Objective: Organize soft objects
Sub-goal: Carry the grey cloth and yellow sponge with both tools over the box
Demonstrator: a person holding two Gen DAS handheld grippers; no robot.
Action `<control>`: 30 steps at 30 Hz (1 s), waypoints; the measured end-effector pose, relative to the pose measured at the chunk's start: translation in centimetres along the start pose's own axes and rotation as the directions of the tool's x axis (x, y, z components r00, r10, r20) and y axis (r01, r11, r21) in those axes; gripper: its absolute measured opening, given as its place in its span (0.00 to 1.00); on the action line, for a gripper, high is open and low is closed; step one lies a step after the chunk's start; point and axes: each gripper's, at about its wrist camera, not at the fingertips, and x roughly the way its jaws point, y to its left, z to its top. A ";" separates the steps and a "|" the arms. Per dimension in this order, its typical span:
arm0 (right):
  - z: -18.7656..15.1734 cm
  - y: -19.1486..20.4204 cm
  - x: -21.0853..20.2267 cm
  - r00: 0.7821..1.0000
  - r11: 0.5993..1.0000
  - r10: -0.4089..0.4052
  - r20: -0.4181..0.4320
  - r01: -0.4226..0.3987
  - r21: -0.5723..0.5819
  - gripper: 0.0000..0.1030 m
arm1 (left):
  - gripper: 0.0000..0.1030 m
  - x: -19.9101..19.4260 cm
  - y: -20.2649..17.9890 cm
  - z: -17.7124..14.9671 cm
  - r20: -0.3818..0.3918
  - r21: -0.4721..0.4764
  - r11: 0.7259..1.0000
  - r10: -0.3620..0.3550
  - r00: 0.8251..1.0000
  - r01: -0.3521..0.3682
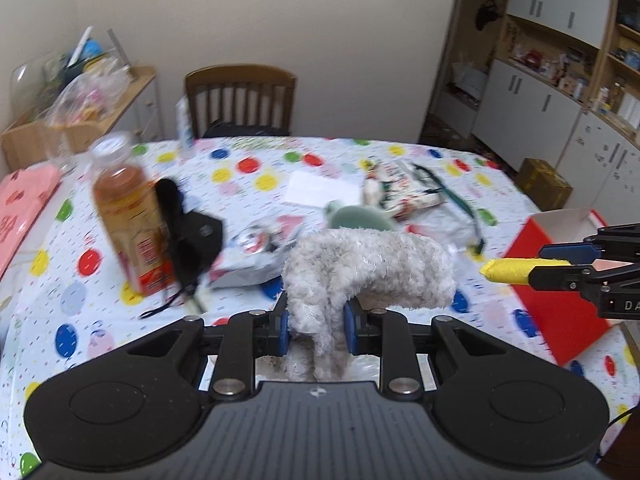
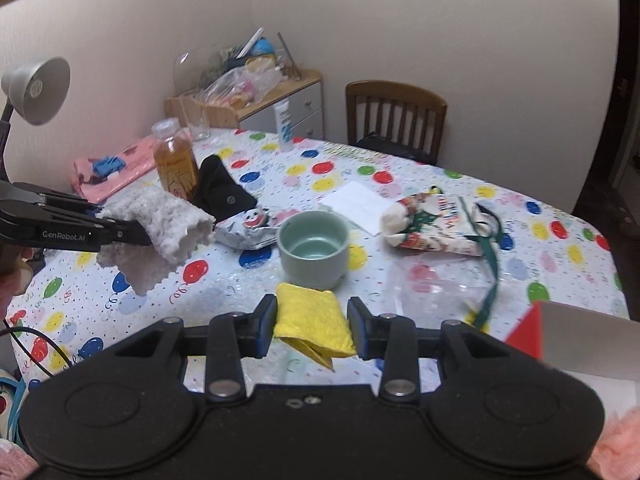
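Observation:
My left gripper (image 1: 316, 326) is shut on a fluffy grey-white cloth (image 1: 368, 272) and holds it above the balloon-print table; it also shows in the right wrist view (image 2: 160, 224) at the left. My right gripper (image 2: 313, 326) is shut on a folded yellow cloth (image 2: 310, 320), held above the table's near edge; in the left wrist view its yellow tip (image 1: 516, 270) sticks out at the right over a red box (image 1: 556, 300). A black cloth (image 1: 192, 236) lies by a bottle. A Christmas-print fabric pouch (image 2: 432, 224) lies at the right.
An orange drink bottle (image 1: 128, 216) stands at the left. A green cup (image 2: 314, 250) stands mid-table beside a crumpled printed packet (image 2: 252, 228). A white paper (image 2: 356, 204), a clear plastic bag (image 2: 436, 284), pink fabric (image 2: 116, 172) and a wooden chair (image 2: 394, 116) are around.

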 end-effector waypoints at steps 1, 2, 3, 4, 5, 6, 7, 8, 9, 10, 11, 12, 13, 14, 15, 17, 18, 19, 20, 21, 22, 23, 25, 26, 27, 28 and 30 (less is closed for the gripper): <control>-0.2 -0.4 -0.6 1.000 1.000 -0.004 0.007 0.003 0.006 0.36 | 0.24 -0.1 -0.8 0.3 0.003 0.007 1.000 -0.010 1.000 0.010; -0.4 -0.9 -1.2 1.000 1.000 -0.009 0.014 0.009 0.011 0.36 | 0.24 -0.2 -1.7 0.5 0.006 0.014 1.000 -0.021 1.000 0.021; -0.5 -1.3 -1.8 1.000 1.000 -0.014 0.022 0.014 0.018 0.36 | 0.24 -0.3 -2.5 0.7 0.010 0.022 0.999 -0.030 1.000 0.030; -0.7 -1.8 -2.4 0.999 1.000 -0.018 0.030 0.017 0.024 0.36 | 0.24 -0.3 -3.3 0.9 0.014 0.032 0.999 -0.039 0.999 0.038; -0.9 -2.3 -3.0 0.999 0.999 -0.021 0.037 0.020 0.029 0.36 | 0.24 -0.3 -4.2 1.1 0.017 0.041 0.998 -0.048 0.999 0.048; -1.0 -2.8 -3.5 0.999 0.999 -0.028 0.043 0.026 0.033 0.36 | 0.24 -0.2 -5.1 1.3 0.018 0.050 0.997 -0.059 0.998 0.058; -1.2 -3.2 -4.0 0.998 0.999 -0.036 0.049 0.034 0.036 0.36 | 0.24 -0.1 -5.9 1.5 0.019 0.057 0.996 -0.070 0.997 0.069; -1.4 -3.8 -4.6 0.998 0.998 -0.044 0.055 0.042 0.040 0.36 | 0.24 0.0 -6.9 1.6 0.017 0.066 0.995 -0.083 0.996 0.081; -1.6 -4.3 -5.1 0.997 0.998 -0.049 0.059 0.047 0.044 0.36 | 0.24 0.1 -7.8 1.7 0.014 0.075 0.993 -0.095 0.995 0.094; -1.8 -4.8 -5.6 0.996 0.997 -0.056 0.062 0.053 0.047 0.36 | 0.24 0.3 -8.7 1.8 0.010 0.084 0.991 -0.106 0.994 0.105; -2.1 -5.4 -6.1 0.996 0.997 -0.067 0.065 0.064 0.051 0.36 | 0.24 0.5 -9.7 1.8 0.008 0.095 0.989 -0.116 0.993 0.115; -2.4 -5.9 -6.5 0.995 0.996 -0.077 0.067 0.074 0.055 0.36 | 0.24 0.8 -10.7 1.9 0.006 0.106 0.986 -0.126 0.992 0.125; -2.7 -6.5 -7.0 0.994 0.995 -0.086 0.069 0.082 0.062 0.36 | 0.24 1.0 -11.7 1.9 0.004 0.117 0.984 -0.136 0.991 0.135; -3.1 -7.1 -7.5 0.993 0.994 -0.094 0.070 0.089 0.068 0.36 | 0.24 1.2 -12.7 2.0 0.002 0.125 0.982 -0.146 0.989 0.145; -3.4 -7.6 -7.9 0.992 0.992 -0.104 0.069 0.099 0.073 0.36 | 0.24 1.4 -13.6 2.1 -0.001 0.131 0.979 -0.156 0.988 0.155; -4.2 -8.9 -8.8 0.990 0.989 -0.127 0.068 0.121 0.087 0.36 | 0.24 1.9 -15.3 2.4 -0.010 0.139 0.975 -0.176 0.984 0.176; -4.6 -9.6 -9.2 0.989 0.987 -0.136 0.067 0.129 0.093 0.36 | 0.24 2.2 -16.2 2.5 -0.017 0.143 0.972 -0.186 0.982 0.187; -5.0 -10.2 -9.7 0.987 0.985 -0.147 0.065 0.140 0.101 0.36 | 0.24 2.5 -17.1 2.6 -0.022 0.150 0.969 -0.196 0.980 0.197; -5.4 -10.8 -10.1 0.985 0.983 -0.159 0.064 0.152 0.107 0.36 | 0.24 2.8 -18.0 2.7 -0.028 0.157 0.966 -0.203 0.979 0.205; -5.9 -11.4 -10.5 0.983 0.980 -0.170 0.062 0.163 0.111 0.36 | 0.24 3.1 -18.9 2.8 -0.033 0.165 0.963 -0.210 0.977 0.213; -6.4 -12.0 -11.0 0.982 0.978 -0.182 0.060 0.174 0.117 0.36 | 0.24 3.5 -19.9 2.9 -0.038 0.174 0.960 -0.218 0.975 0.221; -6.8 -12.6 -11.3 0.980 0.975 -0.193 0.057 0.185 0.125 0.36 | 0.24 3.8 -20.8 3.0 -0.043 0.182 0.956 -0.225 0.973 0.229; -7.8 -13.9 -12.0 0.976 0.969 -0.214 0.049 0.206 0.139 0.36 | 0.24 4.5 -22.5 3.2 -0.052 0.197 0.950 -0.238 0.970 0.243; -8.2 -14.5 -12.2 0.974 0.966 -0.224 0.044 0.215 0.147 0.36 | 0.24 4.9 -23.3 3.4 -0.060 0.201 0.947 -0.244 0.968 0.251; -8.7 -15.1 -12.4 0.972 0.962 -0.233 0.039 0.225 0.154 0.36 | 0.24 5.2 -24.2 3.6 -0.067 0.205 0.944 -0.250 0.966 0.259; -9.2 -15.6 -12.6 0.969 0.959 -0.244 0.033 0.236 0.160 0.36 | 0.24 5.7 -25.0 3.8 -0.072 0.211 0.940 -0.257 0.964 0.267; -10.1 -16.7 -12.8 0.965 0.951 -0.262 0.021 0.254 0.173 0.36 | 0.24 6.2 -26.7 4.3 -0.076 0.229 0.934 -0.263 0.962 0.274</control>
